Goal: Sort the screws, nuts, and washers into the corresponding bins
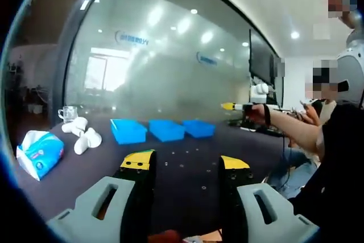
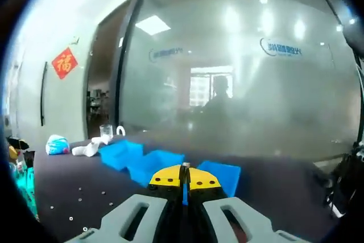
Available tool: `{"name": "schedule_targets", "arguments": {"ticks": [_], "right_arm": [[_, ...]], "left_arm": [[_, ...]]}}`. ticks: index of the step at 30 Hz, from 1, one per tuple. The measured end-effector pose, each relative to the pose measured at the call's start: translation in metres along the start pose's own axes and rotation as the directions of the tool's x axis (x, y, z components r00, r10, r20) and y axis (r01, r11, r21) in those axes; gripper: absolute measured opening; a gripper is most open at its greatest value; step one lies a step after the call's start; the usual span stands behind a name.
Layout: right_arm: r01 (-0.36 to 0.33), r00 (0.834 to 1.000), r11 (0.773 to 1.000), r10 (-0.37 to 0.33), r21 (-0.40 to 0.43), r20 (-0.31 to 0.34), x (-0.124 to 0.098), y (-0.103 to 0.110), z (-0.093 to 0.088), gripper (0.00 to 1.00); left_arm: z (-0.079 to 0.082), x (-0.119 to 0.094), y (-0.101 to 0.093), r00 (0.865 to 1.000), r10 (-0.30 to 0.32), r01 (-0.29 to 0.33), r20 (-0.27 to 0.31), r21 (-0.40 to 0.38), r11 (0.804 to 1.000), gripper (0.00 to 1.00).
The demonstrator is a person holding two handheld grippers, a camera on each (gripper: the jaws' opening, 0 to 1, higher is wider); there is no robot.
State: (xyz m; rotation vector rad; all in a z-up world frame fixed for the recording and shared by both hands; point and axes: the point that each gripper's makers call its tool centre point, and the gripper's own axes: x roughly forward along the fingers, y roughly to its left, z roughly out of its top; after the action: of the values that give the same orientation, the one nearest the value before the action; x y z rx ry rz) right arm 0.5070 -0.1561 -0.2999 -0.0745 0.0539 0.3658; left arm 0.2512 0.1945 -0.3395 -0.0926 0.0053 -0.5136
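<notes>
Three blue bins (image 1: 164, 130) wait behind small hard parts (image 1: 183, 165) scattered on the dark table (image 1: 85, 174); the left gripper (image 1: 185, 164) stands apart, the right gripper (image 2: 185, 181) pinches a light, slippery screw (image 2: 185, 167) by its shank.

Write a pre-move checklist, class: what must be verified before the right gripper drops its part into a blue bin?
1. Part held: ok. The right gripper has its fingers shut on a small metal part at the tips.
2. Kind of part: cannot tell; too small to say screw, nut or washer.
3. Bins in reach ahead: ok. Three blue bins sit in a row on the dark table.
4. Which bin matches: cannot tell; no labels or contents visible.
5. Left gripper free: ok. Open, nothing between its fingers.
6. Parts left to sort: ok. Loose hardware dots the table.
</notes>
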Motion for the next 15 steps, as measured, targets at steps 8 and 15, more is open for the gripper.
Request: {"name": "schedule_targets", "arguments": {"ticks": [8,15], "right_arm": [[0.059,0.997,0.998,-0.060,-0.016,-0.056,0.052,-0.022,-0.006,0.00],[0.078,0.993,0.996,-0.081,-0.037,-0.088,0.073,-0.027,-0.010,0.00]], "left_arm": [[0.000,-0.007,0.005,1.000,0.019,-0.019,0.007,-0.001,1.000,0.38],[-0.002,-0.010,0.011,0.999,0.034,-0.034,0.005,-0.009,0.999,0.38]]}}
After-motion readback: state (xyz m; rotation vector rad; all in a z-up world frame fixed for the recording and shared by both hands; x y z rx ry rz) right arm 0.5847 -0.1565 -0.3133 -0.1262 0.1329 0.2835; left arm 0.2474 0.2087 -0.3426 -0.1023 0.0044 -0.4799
